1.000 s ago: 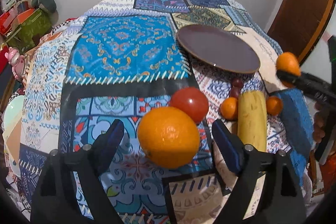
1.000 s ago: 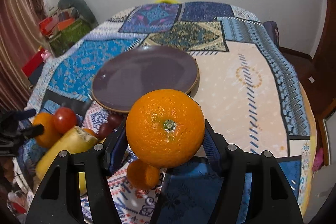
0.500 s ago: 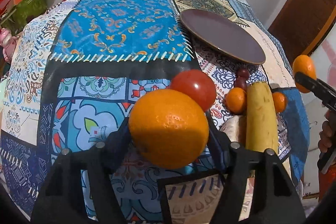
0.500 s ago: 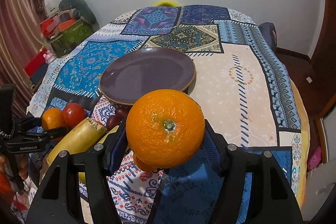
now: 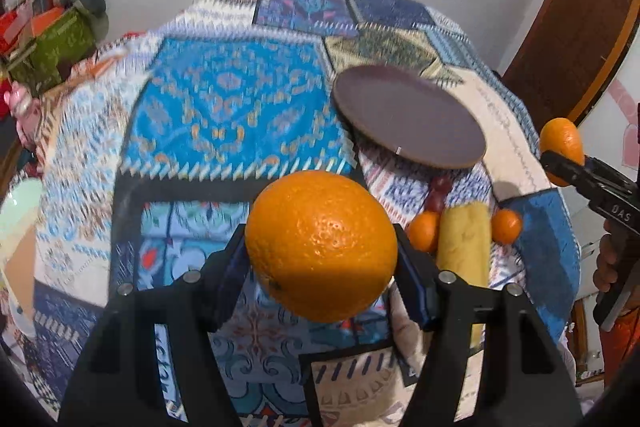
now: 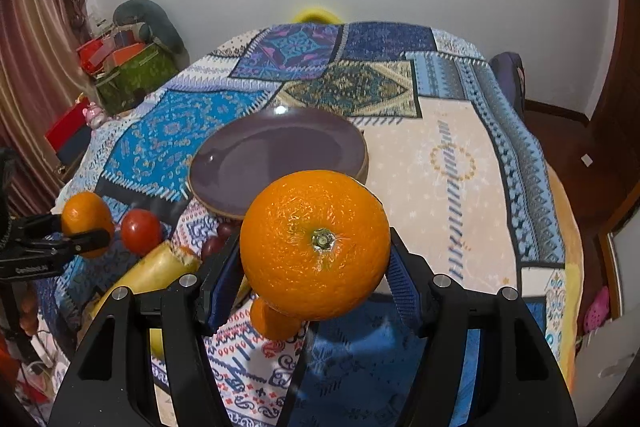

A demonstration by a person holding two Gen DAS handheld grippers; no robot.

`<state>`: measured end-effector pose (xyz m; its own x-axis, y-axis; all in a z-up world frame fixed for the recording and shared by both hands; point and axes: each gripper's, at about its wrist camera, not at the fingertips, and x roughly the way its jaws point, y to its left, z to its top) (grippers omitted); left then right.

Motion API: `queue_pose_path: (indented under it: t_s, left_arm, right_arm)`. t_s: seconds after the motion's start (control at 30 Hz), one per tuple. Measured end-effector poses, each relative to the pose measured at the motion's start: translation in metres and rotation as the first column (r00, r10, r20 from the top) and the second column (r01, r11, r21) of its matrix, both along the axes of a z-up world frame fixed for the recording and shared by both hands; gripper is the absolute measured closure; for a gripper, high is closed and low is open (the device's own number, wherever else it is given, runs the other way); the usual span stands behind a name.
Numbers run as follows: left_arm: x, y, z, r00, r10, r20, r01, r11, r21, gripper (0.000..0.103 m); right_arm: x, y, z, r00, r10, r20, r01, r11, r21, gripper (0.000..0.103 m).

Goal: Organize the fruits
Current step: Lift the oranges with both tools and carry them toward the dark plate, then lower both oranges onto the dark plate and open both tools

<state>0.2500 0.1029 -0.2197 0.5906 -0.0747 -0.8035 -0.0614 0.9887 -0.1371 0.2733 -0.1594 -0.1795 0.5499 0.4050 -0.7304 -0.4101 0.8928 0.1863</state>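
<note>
My left gripper [image 5: 320, 267] is shut on a large orange [image 5: 320, 243] and holds it above the patchwork cloth. My right gripper [image 6: 316, 267] is shut on another large orange [image 6: 316, 245], also lifted; it shows at the right edge of the left wrist view [image 5: 560, 147]. An empty dark purple plate [image 6: 276, 159] lies on the table beyond both, also in the left wrist view [image 5: 408, 119]. On the cloth lie a banana [image 5: 464, 243], two small oranges [image 5: 424, 235] [image 5: 506, 225], dark grapes [image 5: 438, 191] and a red tomato [image 6: 141, 231].
The round table [image 6: 460, 163] is covered with a patterned cloth. A green box [image 6: 132, 75] with clutter stands off the table at the left. A wooden door [image 5: 568, 27] is at the right. A pale green dish [image 5: 20, 203] is at the left edge.
My left gripper closed on the large orange and lifted it off the cloth; the tomato is now hidden behind it. My right gripper rose slightly with its orange.
</note>
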Motion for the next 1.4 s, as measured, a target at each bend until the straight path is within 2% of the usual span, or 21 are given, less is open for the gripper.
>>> queue_pose_path:
  t_s: [0.33, 0.63, 0.93, 1.4]
  left_arm:
    - [0.032, -0.018, 0.04, 0.994, -0.05, 0.095, 0.048, 0.999, 0.02, 0.037]
    - [0.067, -0.034, 0.058, 0.987, -0.089, 0.131, 0.084, 0.996, 0.042, 0.037]
    - [0.096, -0.039, 0.046, 0.989, -0.103, 0.103, 0.099, 0.994, 0.042, 0.037]
    - [0.141, -0.046, 0.01, 0.993, -0.105, 0.051, 0.101, 0.993, 0.06, 0.037]
  right_arm:
    - [0.014, -0.001, 0.035, 0.996, -0.021, 0.091, 0.019, 0.999, 0.027, 0.041]
    - [0.032, 0.004, 0.055, 0.987, -0.023, 0.156, 0.019, 0.999, 0.031, 0.041]
    - [0.057, 0.014, 0.048, 0.988, -0.017, 0.153, 0.012, 0.999, 0.036, 0.041]
    - [0.103, 0.039, 0.006, 0.996, -0.005, 0.084, 0.004, 1.0, 0.017, 0.041]
